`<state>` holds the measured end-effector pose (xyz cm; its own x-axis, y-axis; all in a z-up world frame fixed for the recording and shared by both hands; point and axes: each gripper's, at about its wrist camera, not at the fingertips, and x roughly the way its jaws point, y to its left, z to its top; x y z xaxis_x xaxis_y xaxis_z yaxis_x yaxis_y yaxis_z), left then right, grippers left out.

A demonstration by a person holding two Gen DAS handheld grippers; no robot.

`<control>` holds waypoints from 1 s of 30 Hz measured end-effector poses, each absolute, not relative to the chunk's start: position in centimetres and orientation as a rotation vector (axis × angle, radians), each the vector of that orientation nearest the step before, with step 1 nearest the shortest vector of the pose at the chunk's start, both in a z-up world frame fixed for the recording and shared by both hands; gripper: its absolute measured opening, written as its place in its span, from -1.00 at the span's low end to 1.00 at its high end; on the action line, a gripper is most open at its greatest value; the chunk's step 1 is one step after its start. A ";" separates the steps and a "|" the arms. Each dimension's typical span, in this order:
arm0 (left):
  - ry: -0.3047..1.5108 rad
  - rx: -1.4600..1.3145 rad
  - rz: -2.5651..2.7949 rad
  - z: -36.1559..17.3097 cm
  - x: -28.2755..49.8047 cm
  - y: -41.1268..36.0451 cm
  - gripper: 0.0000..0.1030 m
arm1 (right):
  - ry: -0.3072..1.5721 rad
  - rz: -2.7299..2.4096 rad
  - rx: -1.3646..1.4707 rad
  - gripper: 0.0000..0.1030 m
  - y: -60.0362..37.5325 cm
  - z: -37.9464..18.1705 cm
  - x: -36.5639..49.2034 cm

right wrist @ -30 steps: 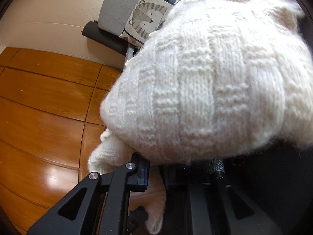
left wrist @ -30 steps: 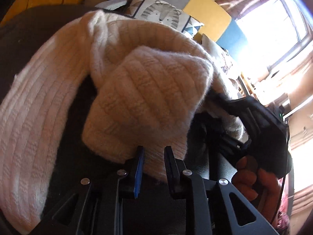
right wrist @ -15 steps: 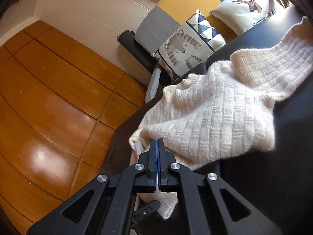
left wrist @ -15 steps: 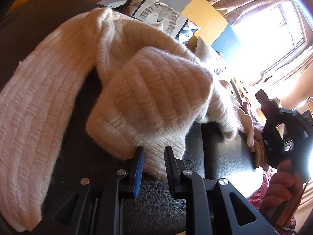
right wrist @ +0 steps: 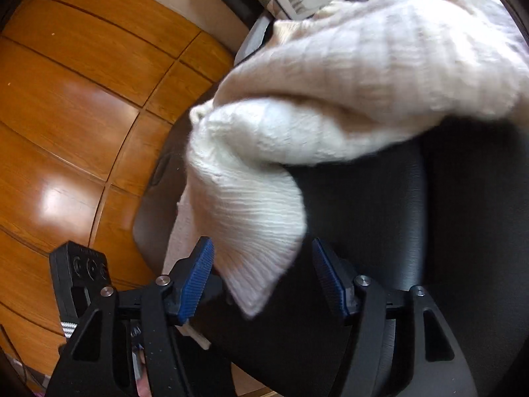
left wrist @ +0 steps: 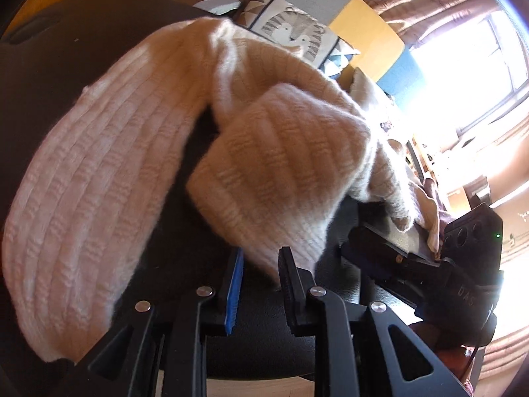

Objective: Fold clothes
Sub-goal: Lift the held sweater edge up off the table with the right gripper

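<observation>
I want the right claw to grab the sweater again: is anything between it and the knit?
Nothing visible blocks it. The right claw has just been opening, and a loose flap of the cream sweater already hangs between its blue pads, unpressed, over the black seat.

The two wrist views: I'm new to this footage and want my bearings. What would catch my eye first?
A fluffy cream knit sweater heaped on a black padded surface fills both views. The left gripper pinches its folded edge, while the right gripper, jaws just opened, stands wide around a loose corner without pressing it. Beyond are a glossy wooden floor and a hedgehog-print cushion.
</observation>
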<state>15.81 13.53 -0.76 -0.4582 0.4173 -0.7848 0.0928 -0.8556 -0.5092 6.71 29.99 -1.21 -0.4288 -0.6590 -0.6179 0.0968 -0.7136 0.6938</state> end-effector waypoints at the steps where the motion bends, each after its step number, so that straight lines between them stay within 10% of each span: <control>1: -0.766 -1.497 2.409 -0.9 16.0 13.2 -0.58 | -0.795 -2.166 1.316 0.22 29.3 -1.3 6.4; 2: -0.783 -1.491 2.409 -1.0 16.2 12.9 -0.58 | -0.771 -2.168 1.321 0.04 28.6 -1.4 6.1; 3: -0.798 -1.486 2.409 -1.1 16.4 12.7 -0.58 | -0.771 -2.159 1.323 -0.84 28.2 -1.5 5.9; 4: -0.809 -1.482 2.402 -1.1 16.4 12.5 -0.58 | -0.805 -2.137 1.319 -0.94 28.1 -1.6 6.1; 30: -1.097 -1.353 2.269 -1.9 15.3 8.7 -0.43 | -1.108 -2.029 1.167 -0.94 31.7 1.3 9.4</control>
<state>15.34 8.74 -1.88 -0.5223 0.5753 -0.6295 0.1362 -0.6724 -0.7275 9.37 31.66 1.30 -0.4752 -0.7681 -0.4292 0.0543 -0.5125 0.8570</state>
